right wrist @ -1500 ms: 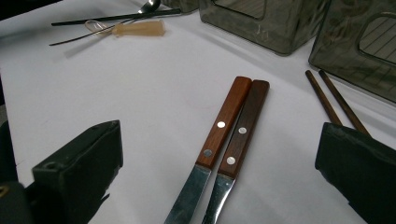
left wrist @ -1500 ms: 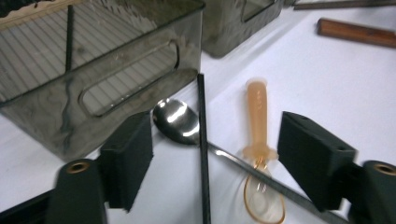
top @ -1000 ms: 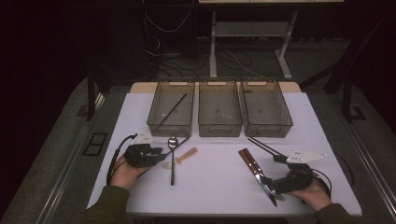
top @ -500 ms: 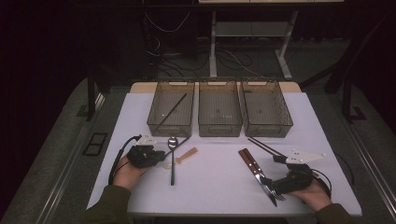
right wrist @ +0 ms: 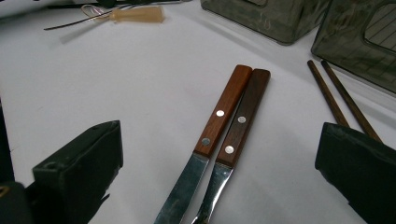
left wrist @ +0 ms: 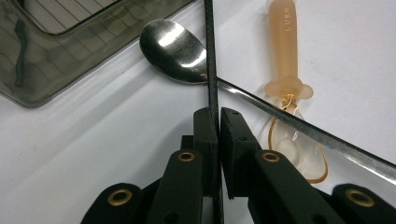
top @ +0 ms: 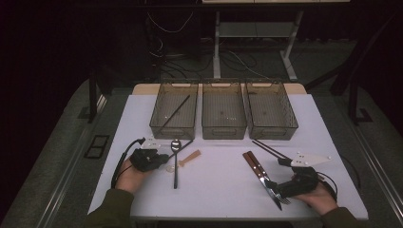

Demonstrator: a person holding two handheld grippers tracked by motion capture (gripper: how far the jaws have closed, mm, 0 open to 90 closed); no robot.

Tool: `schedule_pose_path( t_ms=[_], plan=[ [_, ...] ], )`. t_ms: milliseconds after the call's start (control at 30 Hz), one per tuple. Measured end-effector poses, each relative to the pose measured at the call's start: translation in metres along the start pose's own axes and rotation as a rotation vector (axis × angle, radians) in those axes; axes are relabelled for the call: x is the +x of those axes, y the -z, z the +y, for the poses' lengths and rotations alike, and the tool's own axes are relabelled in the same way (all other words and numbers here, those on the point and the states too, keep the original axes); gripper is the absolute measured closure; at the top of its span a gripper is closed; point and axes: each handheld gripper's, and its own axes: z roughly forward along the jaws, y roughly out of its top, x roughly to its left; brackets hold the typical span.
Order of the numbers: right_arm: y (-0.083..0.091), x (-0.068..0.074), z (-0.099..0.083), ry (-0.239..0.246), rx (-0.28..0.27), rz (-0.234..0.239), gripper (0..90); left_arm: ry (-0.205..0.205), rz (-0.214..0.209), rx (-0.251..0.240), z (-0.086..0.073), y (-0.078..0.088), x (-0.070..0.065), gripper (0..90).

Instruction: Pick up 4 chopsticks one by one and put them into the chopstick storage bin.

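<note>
White table (top: 223, 175) w/ 3 bins (top: 223, 114), spoons (top: 175, 161), knife+fork (top: 259, 171), chopsticks (top: 268, 148).

The room is lying in near darkness in the high view, with light falling from above onto the white table (top: 223, 175) alone, so its far edge is fading into black floor. That view is looking soft and grainy, and small things are blurring. In the left gripper view a bright glare is sitting on the metal spoon (left wrist: 175, 51), and the nearest black parts are going out of focus. In the right gripper view soft shadows are spreading beside the knife handles (right wrist: 224, 109), and the corners are blurring.
</note>
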Motion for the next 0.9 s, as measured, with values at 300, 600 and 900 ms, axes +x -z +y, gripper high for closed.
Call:
schedule_pose_path(
  t_ms=[300, 600, 900],
  plan=[
    [0.001, 0.0, 0.0, 0.0, -0.001, 0.0, 1.1, 0.006, -0.006, 0.0, 0.0, 0.0, 0.001, 85.2],
    [0.001, 0.0, 0.0, -0.002, -0.003, -0.001, 1.0, 0.002, -0.005, -0.001, 0.003, 0.003, 0.0, 85.3],
    [0.002, 0.0, 0.0, 0.001, -0.002, 0.0, 1.1, 0.003, -0.036, -0.023, 0.009, 0.011, -0.006, 85.2]
  ],
)
